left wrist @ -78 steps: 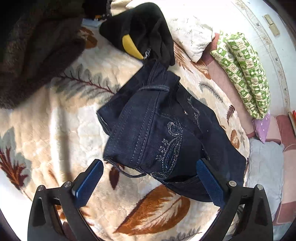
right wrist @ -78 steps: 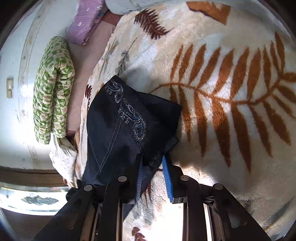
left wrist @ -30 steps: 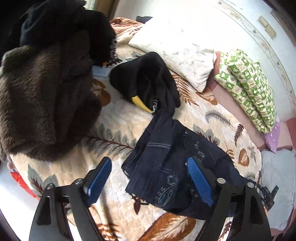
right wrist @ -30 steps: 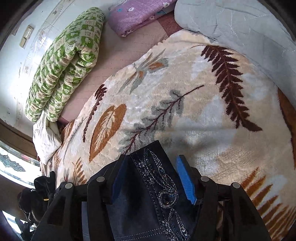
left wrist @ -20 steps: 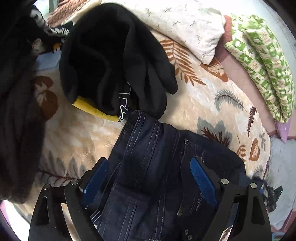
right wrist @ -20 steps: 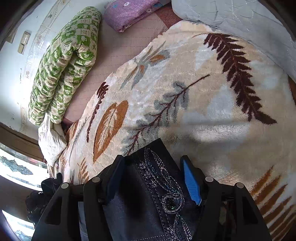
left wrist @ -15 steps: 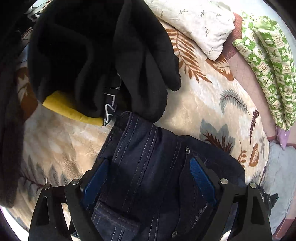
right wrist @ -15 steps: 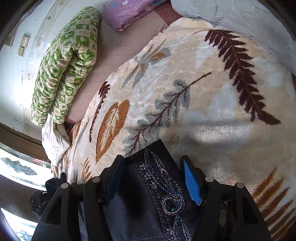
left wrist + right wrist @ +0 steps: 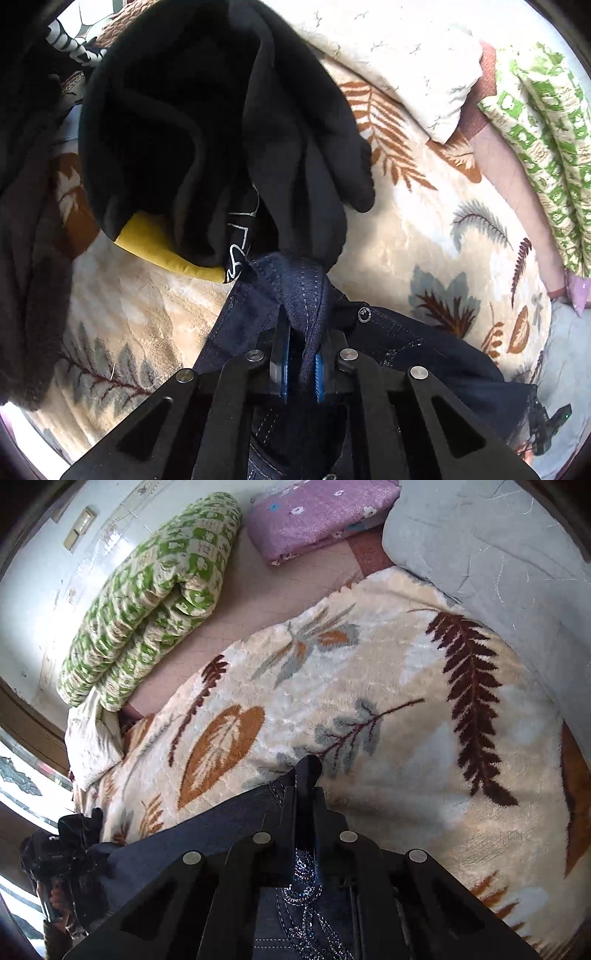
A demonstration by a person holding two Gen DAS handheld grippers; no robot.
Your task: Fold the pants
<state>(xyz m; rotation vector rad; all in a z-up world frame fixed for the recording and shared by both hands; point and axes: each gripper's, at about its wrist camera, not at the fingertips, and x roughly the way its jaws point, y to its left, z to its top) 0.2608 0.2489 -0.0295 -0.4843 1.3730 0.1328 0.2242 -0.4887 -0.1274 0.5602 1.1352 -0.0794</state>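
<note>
Both tools pinched shut on one pair of dark denim pants (image 9: pixel 424 354), which lies on the leaf-print blanket (image 9: pixel 424 240) on the bed. Left tool (image 9: pixel 301 363) clamps a stitched fold by the black garment (image 9: pixel 207 122) with yellow lining. Right tool (image 9: pixel 304 845) clamps the beaded corner. One green quilt (image 9: pixel 147 602), one purple folded blanket (image 9: pixel 317 513), one grey cover (image 9: pixel 498 554) beyond.
</note>
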